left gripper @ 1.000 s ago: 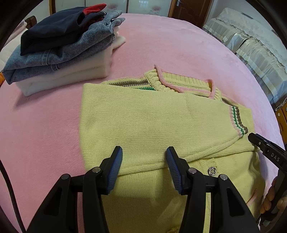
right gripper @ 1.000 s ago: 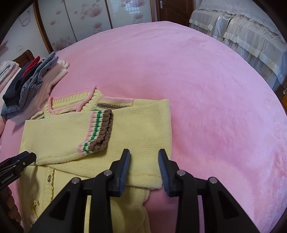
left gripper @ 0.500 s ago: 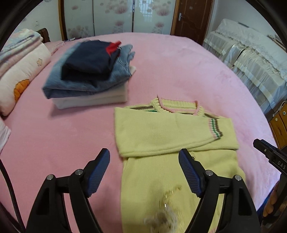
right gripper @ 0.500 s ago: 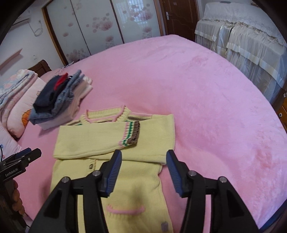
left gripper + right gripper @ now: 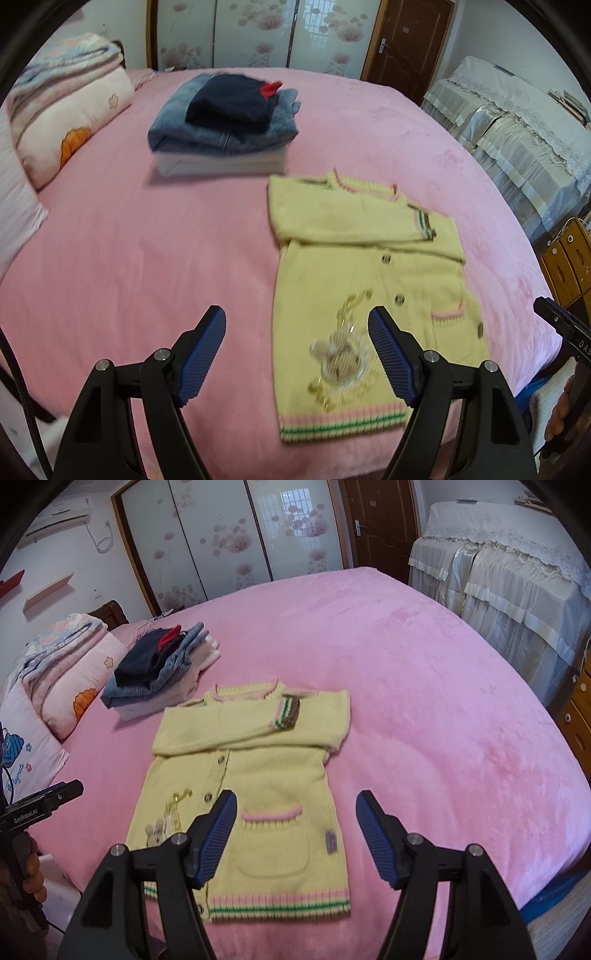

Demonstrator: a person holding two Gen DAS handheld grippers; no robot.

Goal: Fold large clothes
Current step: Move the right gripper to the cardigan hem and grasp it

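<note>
A yellow knitted cardigan (image 5: 362, 280) (image 5: 255, 775) lies flat on the pink bed, its sleeves folded across the chest and its striped hem toward me. My left gripper (image 5: 297, 328) hangs open above the bed near the cardigan's lower left edge, nothing between its blue pads. My right gripper (image 5: 295, 812) floats above the cardigan's pocket side; its jaws are still opening and hold nothing. Each view shows the other gripper at its edge, held by a hand.
A stack of folded clothes (image 5: 225, 122) (image 5: 162, 668), jeans and a dark top over white, sits beyond the cardigan. Pillows and folded quilts (image 5: 62, 118) (image 5: 62, 672) lie at the left. Covered furniture (image 5: 509, 576) stands right of the bed (image 5: 424, 686).
Both grippers let go of the folded sleeves, opened wide, and pulled back and up from the cardigan. More of the bed and the whole garment now show.
</note>
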